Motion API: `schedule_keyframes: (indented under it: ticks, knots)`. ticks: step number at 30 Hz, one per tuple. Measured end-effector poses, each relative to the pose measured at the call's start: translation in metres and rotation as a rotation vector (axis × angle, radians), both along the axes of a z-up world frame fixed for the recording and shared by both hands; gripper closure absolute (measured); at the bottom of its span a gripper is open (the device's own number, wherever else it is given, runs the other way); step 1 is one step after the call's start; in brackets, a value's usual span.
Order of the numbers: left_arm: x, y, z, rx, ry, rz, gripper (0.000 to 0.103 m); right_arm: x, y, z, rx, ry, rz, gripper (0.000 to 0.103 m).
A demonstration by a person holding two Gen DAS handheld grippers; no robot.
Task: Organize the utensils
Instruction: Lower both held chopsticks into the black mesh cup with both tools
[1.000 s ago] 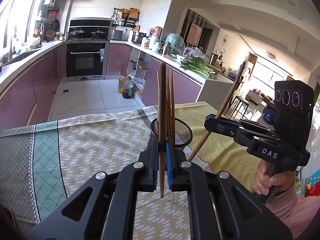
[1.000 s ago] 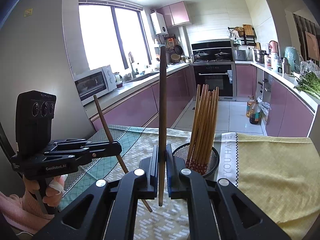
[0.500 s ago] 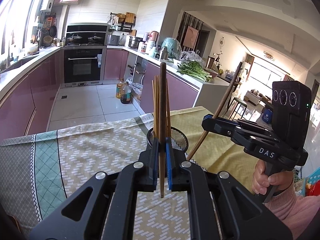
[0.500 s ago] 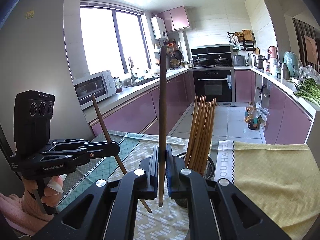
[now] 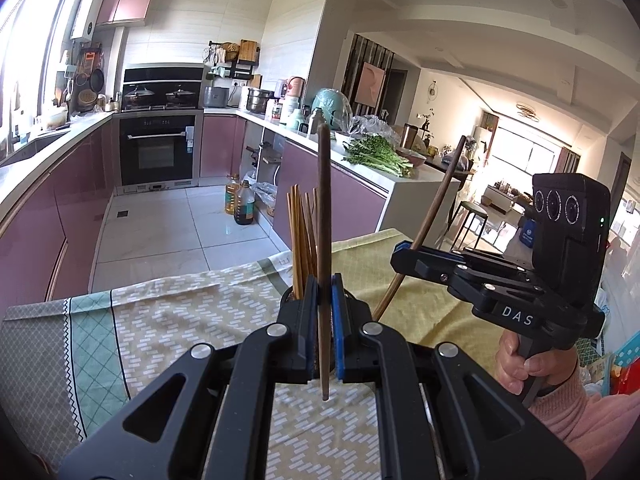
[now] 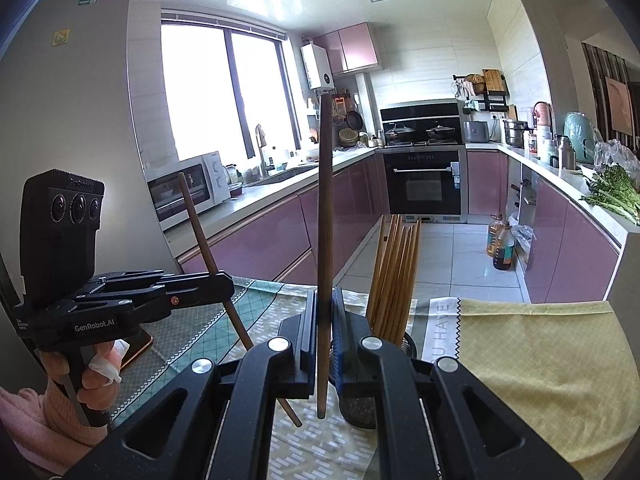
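Left gripper (image 5: 325, 312) clamped on one upright dark chopstick (image 5: 323, 216); right gripper (image 6: 325, 328) likewise on another chopstick (image 6: 325, 216). Mesh holder (image 6: 360, 408) of chopsticks just ahead of both, on cloth-covered surface (image 6: 540, 352). Phone (image 6: 136, 346) lies left.

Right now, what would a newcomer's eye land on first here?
Each gripper clamps one dark wooden chopstick: the left gripper holds the upright dark chopstick, the right gripper the slanted dark chopstick. Between them stands a black mesh holder of light bamboo chopsticks.
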State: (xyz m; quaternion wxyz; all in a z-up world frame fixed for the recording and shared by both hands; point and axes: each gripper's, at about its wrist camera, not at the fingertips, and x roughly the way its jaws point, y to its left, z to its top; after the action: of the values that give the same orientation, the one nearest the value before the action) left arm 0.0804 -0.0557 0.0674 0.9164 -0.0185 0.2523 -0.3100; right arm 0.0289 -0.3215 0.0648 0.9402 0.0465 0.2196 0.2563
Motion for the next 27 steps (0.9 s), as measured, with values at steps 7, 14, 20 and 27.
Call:
schedule_keyframes:
  ticks: [7,14,20,27]
  knots:
    - [-0.001,-0.004,0.014,-0.007,-0.028,-0.009,0.096,0.000,-0.001,0.004,0.001,-0.015,-0.003,0.097]
    - [0.003,-0.007,0.025,-0.021,-0.054,-0.011,0.096,0.003,-0.002,0.010,0.004,-0.034,-0.008,0.097]
    - [0.001,-0.009,0.034,-0.034,-0.081,-0.010,0.096,0.004,-0.004,0.015,0.001,-0.054,-0.016,0.097]
    - [0.003,-0.009,0.039,-0.040,-0.100,0.000,0.096,0.010,-0.007,0.021,-0.001,-0.071,-0.030,0.097]
